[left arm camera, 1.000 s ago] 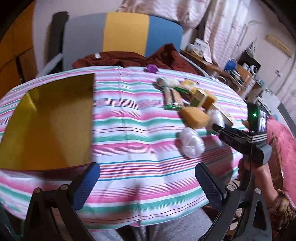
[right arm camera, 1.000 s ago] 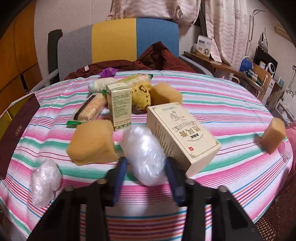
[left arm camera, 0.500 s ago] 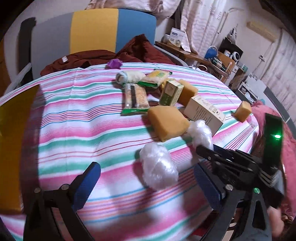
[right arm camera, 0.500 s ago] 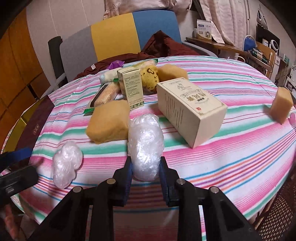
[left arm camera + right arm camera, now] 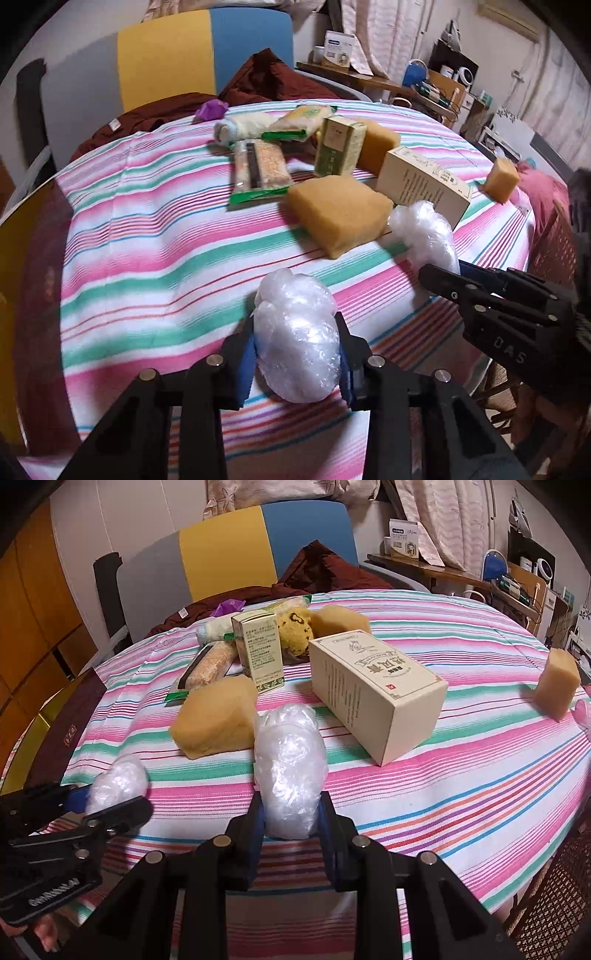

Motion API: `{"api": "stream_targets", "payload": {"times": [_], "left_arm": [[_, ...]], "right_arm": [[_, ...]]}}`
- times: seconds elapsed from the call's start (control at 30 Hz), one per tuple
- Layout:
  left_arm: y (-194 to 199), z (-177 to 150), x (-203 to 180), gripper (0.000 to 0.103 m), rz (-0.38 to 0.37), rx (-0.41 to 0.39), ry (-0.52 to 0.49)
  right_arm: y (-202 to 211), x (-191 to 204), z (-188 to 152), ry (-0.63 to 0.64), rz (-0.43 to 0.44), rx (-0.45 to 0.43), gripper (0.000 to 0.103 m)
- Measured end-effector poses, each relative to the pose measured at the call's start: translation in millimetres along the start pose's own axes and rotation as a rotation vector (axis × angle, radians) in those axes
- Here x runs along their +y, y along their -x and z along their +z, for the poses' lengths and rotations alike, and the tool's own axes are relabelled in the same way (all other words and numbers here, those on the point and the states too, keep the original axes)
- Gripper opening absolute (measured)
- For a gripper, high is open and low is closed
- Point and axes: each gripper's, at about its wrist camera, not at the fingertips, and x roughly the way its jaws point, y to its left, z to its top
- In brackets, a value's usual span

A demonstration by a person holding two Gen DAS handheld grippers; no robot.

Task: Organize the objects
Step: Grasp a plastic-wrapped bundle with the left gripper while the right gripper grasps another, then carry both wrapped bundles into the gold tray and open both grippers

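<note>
My left gripper [image 5: 297, 363] is shut on a crumpled clear plastic wad [image 5: 297, 332] near the table's front edge. My right gripper [image 5: 291, 825] is shut on a second clear plastic wad [image 5: 290, 753]; it also shows in the left wrist view [image 5: 424, 232], with the right gripper [image 5: 443, 275] at its right. The left gripper [image 5: 107, 803] and its wad [image 5: 116, 781] show at the lower left of the right wrist view. Behind lie a yellow sponge [image 5: 218, 720], a cream box [image 5: 376, 686], a green-and-cream carton [image 5: 258, 653] and snack packets [image 5: 260, 170].
The round table has a striped cloth [image 5: 155, 229]. Another sponge [image 5: 557, 683] sits at the right edge. A gold and dark-red box [image 5: 55, 731] lies at the left. A colour-block sofa [image 5: 236, 561] with a maroon cloth [image 5: 266, 85] stands behind, cluttered shelves [image 5: 436, 85] to the right.
My left gripper has swung right from the gold box, moved onto the loose plastic wad and shut on it. My right gripper has stayed shut on its wad.
</note>
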Motion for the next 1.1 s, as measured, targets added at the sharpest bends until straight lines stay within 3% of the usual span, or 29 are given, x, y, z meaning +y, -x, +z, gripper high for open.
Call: {"api": "stream_targets", "payload": {"times": [0.23,0.43,0.7,0.9,1.1], "left_arm": [[47,-6,18,0.037,0.003,-0.084,0.022],[81,-13,57,0.037,0.094,-0.140,0.083],[108,-31,130,0.037,0.221,-0.132,0.219],[123,-55,190,0.037,0.293,-0.102,0.343],[128,-72,236,0.037,0.380,-0.072,0.401]], "right_arm": [[0,6,-3,0.026,-0.023,-0.003,0.027],[1,7,-3,0.023,-0.026,0.000,0.027],[6,13,-4,0.005,-0.007,-0.006,0.026],[30,29,0,0.005,0.005,-0.097,0.026],[53,64,5,0.029,0.108,-0.140,0.026]]}}
